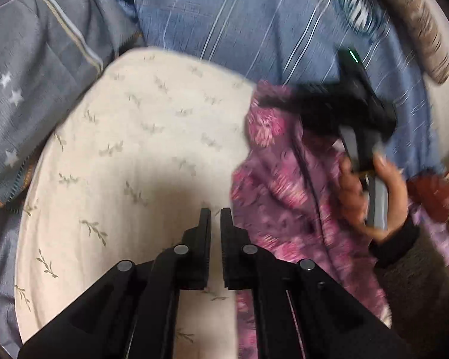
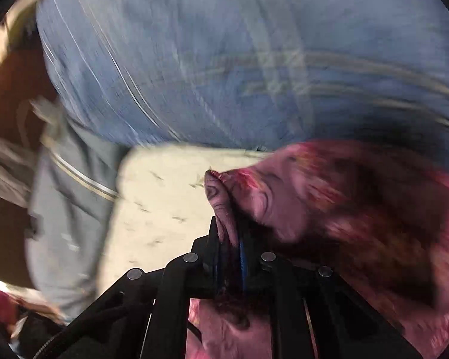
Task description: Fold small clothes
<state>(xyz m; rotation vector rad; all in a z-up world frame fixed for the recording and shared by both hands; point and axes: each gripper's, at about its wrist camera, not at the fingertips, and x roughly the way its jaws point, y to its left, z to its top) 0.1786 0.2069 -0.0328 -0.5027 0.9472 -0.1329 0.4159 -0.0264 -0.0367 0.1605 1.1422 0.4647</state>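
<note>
Right hand-held gripper pinches the purple floral garment; left hand-held gripper, closed and empty, should take the opposite edge.

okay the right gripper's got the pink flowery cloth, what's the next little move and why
Probably carry the held edge across and lay it on the cream cloth. The right gripper is shut on a bunched fold of the pink floral garment, while the left gripper is shut with nothing between its fingers.
</note>
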